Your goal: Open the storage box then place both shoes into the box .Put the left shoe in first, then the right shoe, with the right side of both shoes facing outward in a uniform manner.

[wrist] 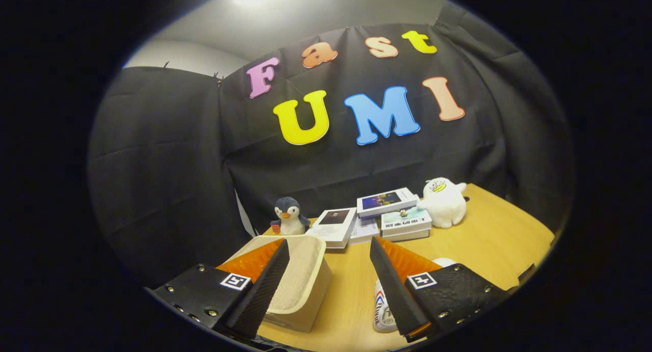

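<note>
We hold the gripper (330, 252) wide open and empty, the closed storage box (298, 286) lying just beneath its left finger.

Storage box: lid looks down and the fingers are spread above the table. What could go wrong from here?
1. The gripper is open and empty, and the storage box sits partly behind the left finger; the lid edge may be missed.
2. A white shoe lies close by the right finger and could get knocked.
3. Books and a penguin toy stand beyond the box; a pushed box might hit them.
</note>
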Demonstrator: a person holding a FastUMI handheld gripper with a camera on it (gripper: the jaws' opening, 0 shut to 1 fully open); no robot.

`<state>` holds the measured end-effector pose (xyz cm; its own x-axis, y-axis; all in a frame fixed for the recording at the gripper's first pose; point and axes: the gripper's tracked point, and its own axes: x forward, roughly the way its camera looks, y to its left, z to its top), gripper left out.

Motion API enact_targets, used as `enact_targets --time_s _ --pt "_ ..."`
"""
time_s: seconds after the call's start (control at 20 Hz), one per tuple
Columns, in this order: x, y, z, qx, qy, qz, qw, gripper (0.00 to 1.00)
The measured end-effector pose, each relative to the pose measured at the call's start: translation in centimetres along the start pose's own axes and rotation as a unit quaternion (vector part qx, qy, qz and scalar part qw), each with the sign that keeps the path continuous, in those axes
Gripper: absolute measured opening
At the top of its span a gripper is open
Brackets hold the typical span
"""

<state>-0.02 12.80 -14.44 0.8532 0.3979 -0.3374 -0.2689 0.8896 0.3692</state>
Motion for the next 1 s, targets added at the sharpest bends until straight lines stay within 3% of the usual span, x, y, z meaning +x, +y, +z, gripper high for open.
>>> enact_targets --time_s 0.25,0.5,0.75,1.0 --pt "1.2 0.8 -3.6 0.092 0.053 0.027 0.994 0.97" --pt "2.3 1.0 -6.8 0.176 0.100 0.044 0.978 0.97" --pt "2.7 2.7 -10.0 0.275 0.152 0.083 0.946 0.96" --pt "3.0 4.6 -11.9 0.332 0.191 0.114 0.917 0.93"
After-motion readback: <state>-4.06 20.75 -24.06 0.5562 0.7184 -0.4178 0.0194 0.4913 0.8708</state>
